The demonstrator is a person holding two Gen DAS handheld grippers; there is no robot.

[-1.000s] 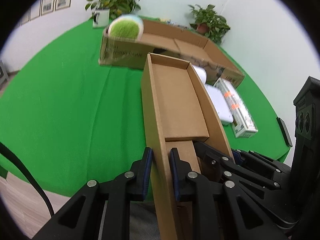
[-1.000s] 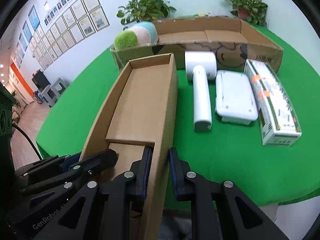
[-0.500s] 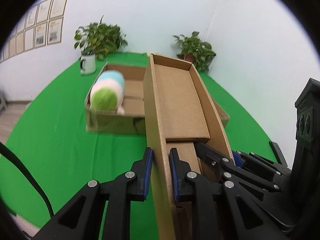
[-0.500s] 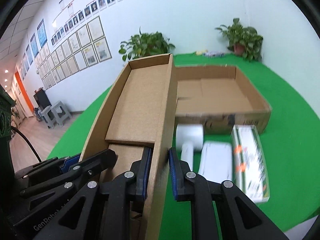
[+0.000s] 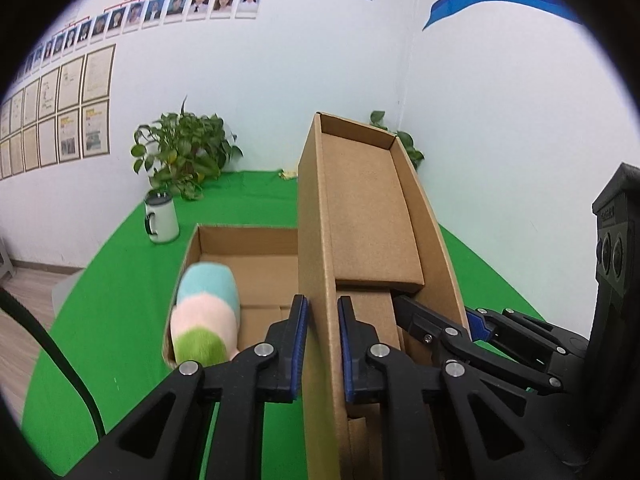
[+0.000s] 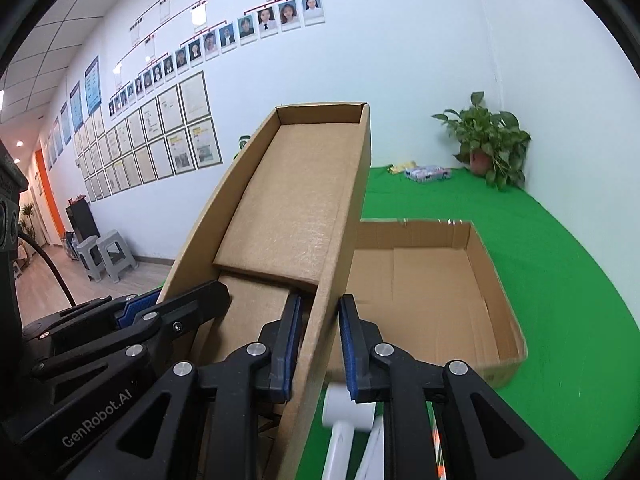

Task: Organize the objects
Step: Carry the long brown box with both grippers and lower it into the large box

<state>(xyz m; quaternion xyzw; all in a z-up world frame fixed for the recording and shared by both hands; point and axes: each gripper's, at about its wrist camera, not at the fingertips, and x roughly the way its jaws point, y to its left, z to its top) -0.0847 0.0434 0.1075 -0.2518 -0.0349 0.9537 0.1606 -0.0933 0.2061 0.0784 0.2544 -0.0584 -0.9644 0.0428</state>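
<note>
White walls with rows of framed papers and portrait photos are wrapping around a worktop [image 5: 120,280] covered in fuzzy bright green cloth, curving off at its rounded edge. Both grippers are lifting a long narrow cardboard tray [image 5: 360,208], matte corrugated stuff with thin upright walls and a loose flap lying inside, tilted up well above the cloth. The left hand-held gripper [image 5: 322,344] is pinching the tray's left wall between its blue-padded fingers, and the right hand-held gripper [image 6: 318,344] is clamping the right wall the same way. Below and beyond the tray, a wide shallow cardboard box [image 6: 440,292] is sitting open on the cloth, with a fluffy striped plush [image 5: 206,316] (blue, pink, green) leaning at its near left corner. A white mug [image 5: 162,222] and a leafy potted plant [image 5: 184,156] are standing near the far edge, leaving plenty of bare cloth around the box. Something white and plastic [image 6: 348,416] is peeking out under the right fingers, too blurry to tell.
</note>
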